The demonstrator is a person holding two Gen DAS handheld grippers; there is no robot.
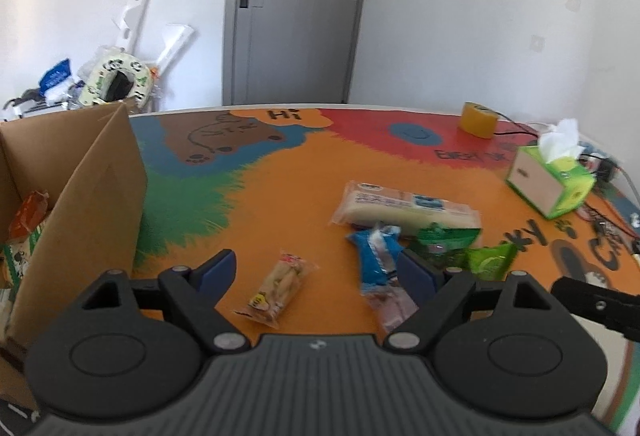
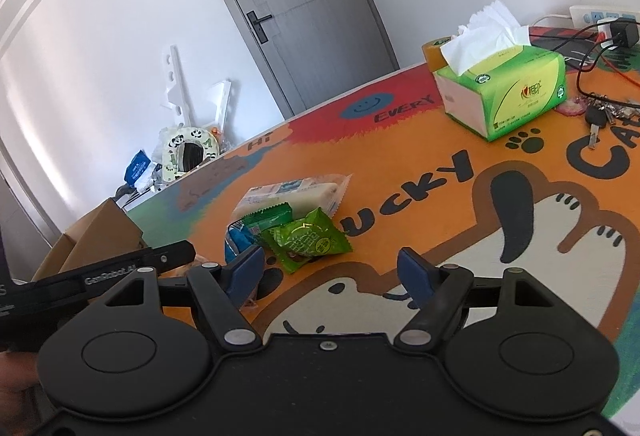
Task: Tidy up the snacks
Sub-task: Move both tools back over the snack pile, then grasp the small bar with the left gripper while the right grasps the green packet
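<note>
Loose snacks lie on the colourful table mat (image 1: 280, 187): a small clear packet (image 1: 278, 286), a blue packet (image 1: 376, 260), a long white packet (image 1: 404, 207), a dark green packet (image 1: 444, 238) and a light green packet (image 1: 490, 260). My left gripper (image 1: 320, 270) is open above the mat, the clear packet between its fingers. A cardboard box (image 1: 80, 195) at left holds an orange packet (image 1: 28, 211). My right gripper (image 2: 334, 268) is open and empty, just in front of the light green packet (image 2: 310, 242). The white packet (image 2: 292, 193) lies behind it.
A green tissue box (image 1: 552, 179) (image 2: 504, 89) and a yellow tape roll (image 1: 478, 119) stand at the far right. Keys (image 2: 600, 115), cables and a power strip (image 2: 600, 15) lie beyond. The cardboard box also shows in the right wrist view (image 2: 96, 236).
</note>
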